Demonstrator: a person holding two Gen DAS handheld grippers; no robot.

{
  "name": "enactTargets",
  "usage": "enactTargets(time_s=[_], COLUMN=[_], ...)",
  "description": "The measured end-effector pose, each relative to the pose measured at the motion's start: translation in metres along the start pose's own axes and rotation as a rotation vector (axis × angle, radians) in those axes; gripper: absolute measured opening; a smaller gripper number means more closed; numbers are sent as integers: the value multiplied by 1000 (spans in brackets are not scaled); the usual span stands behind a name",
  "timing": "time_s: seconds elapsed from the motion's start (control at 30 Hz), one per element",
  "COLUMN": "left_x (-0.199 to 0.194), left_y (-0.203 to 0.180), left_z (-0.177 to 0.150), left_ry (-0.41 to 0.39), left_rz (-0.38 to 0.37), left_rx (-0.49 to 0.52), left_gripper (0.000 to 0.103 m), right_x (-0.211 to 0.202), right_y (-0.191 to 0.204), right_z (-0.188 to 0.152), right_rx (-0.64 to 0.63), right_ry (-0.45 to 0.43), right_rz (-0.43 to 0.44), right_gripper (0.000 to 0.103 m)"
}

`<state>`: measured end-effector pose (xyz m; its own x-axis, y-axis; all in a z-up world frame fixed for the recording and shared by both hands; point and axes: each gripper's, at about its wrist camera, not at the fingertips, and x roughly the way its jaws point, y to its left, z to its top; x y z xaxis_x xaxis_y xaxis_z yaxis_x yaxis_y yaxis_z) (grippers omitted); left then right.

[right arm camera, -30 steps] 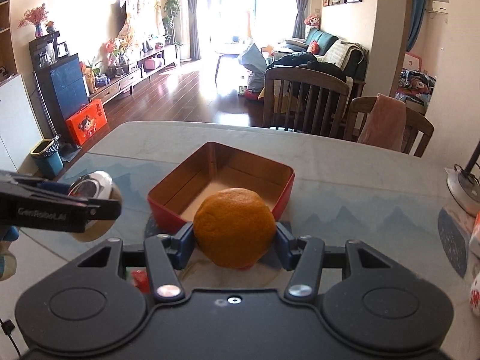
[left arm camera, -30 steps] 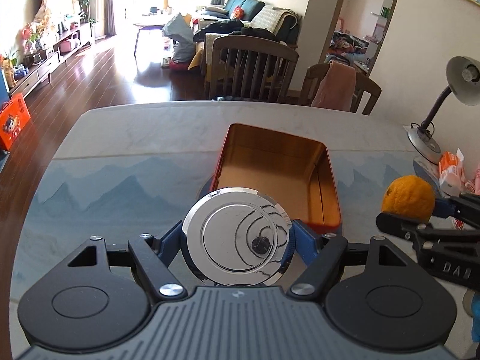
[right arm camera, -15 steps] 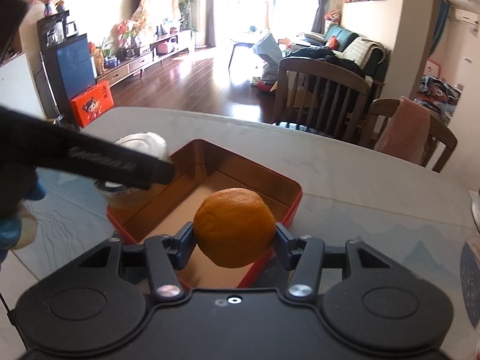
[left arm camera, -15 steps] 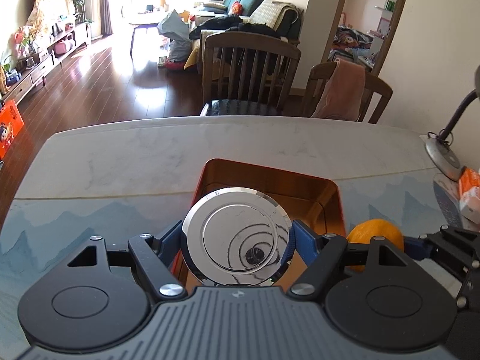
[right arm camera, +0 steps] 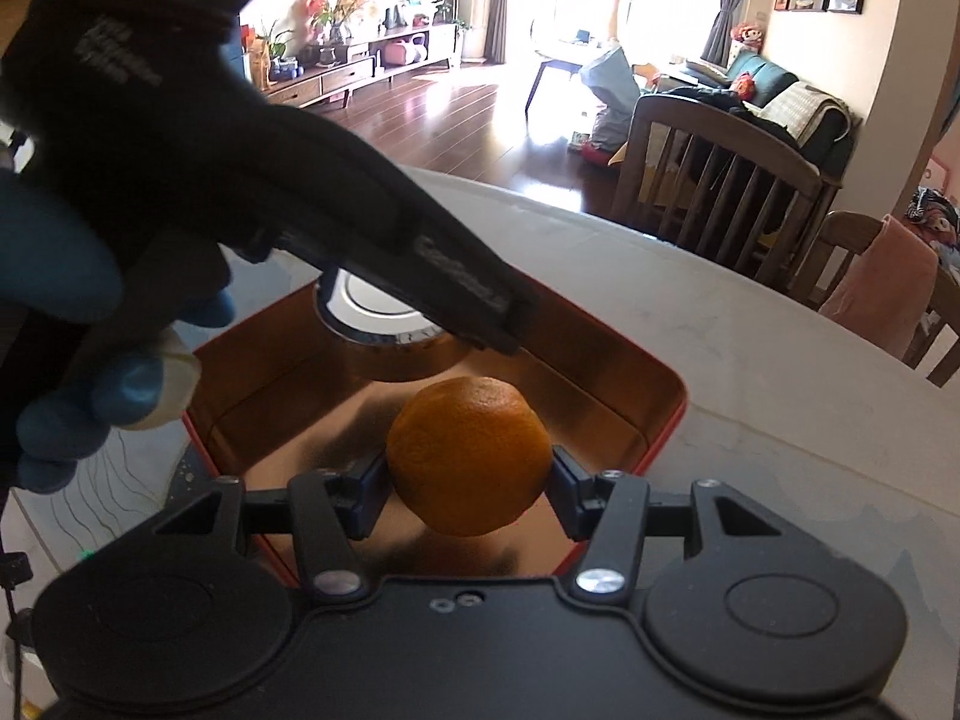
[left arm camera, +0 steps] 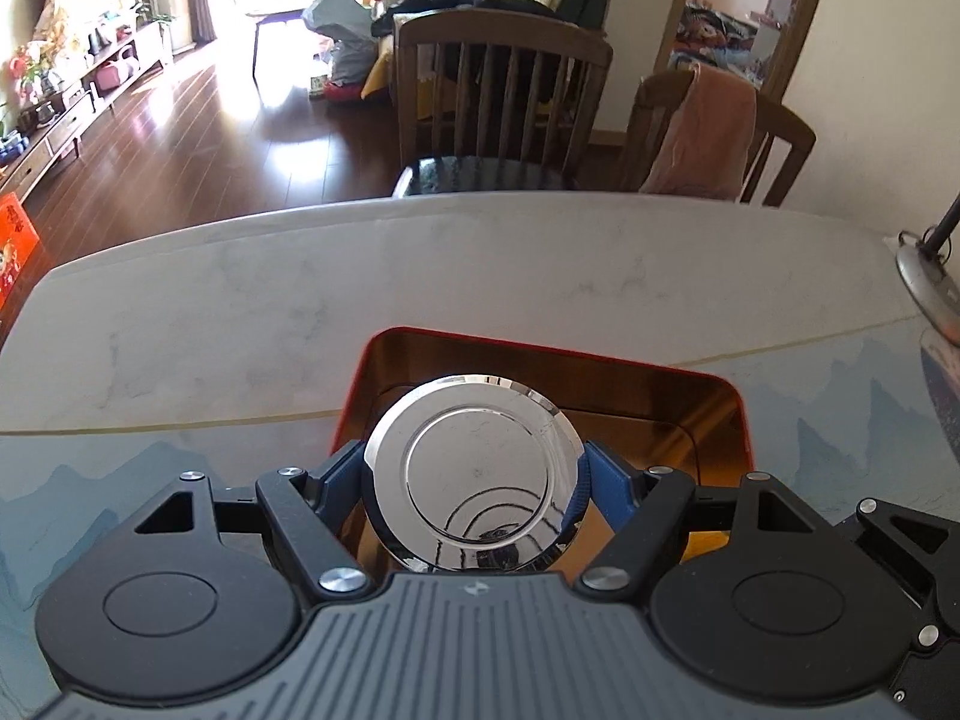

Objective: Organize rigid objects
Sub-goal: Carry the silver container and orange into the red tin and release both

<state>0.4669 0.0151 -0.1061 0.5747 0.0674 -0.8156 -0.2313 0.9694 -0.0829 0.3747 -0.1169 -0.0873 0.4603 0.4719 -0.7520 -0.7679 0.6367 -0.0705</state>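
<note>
The round metal tin (left arm camera: 474, 471), chrome-bright with a flat lid, sits between the blue pads of the left claw (left arm camera: 474, 480). Both pads press its sides, so the claw is closed on it at a fairly wide spread. The tin is over the open tray (left arm camera: 720, 414), near the tray's left wall in the left wrist view. Whether the base of the tin touches the tray floor cannot be told.

The orange (right arm camera: 468, 456) is clamped between the pads of the right claw (right arm camera: 468, 483), one pad on each side of the fruit, at a moderate spread. It hangs over the near part of the tray (right arm camera: 666, 414) (a red-walled tin tray with a coppery inside). Contact with the tray floor cannot be confirmed.

In the right wrist view the left claw (right arm camera: 420, 324) enters from the upper left, its black finger crossing over the metal tin (right arm camera: 372, 312), which lies beyond the orange in the far part of the tray. A hand in a blue glove (right arm camera: 78, 324) grips that claw's handle.

The tray rests on the desk (left arm camera: 240, 312), a pale marbled top with a blue mountain print along its near part. A lamp base (left arm camera: 924, 288) stands at the right edge. Two wooden chairs (left arm camera: 504, 102) stand just beyond the desk; a pink cloth (left arm camera: 708, 132) hangs on the right one.
</note>
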Motion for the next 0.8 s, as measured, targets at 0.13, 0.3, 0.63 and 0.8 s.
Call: enactTargets(time_s=[0.13, 0.3, 0.63, 0.8], left_x=[15, 29, 36, 36], left_y=[-6, -6, -14, -15], left_z=[-1, -3, -4, -3], left_ry=[24, 59, 77, 85], left_rz=[2, 4, 9, 13], left_rx=[29, 42, 97, 88], left_gripper=[77, 77, 78, 78], right_x=[7, 15, 17, 14], right_y=[1, 7, 4, 0], right_z=[-2, -5, 0, 1], right_rx=[-20, -22, -17, -9], right_ry=[19, 46, 60, 34], right_rz=[26, 25, 43, 41], right_gripper=[53, 53, 54, 63])
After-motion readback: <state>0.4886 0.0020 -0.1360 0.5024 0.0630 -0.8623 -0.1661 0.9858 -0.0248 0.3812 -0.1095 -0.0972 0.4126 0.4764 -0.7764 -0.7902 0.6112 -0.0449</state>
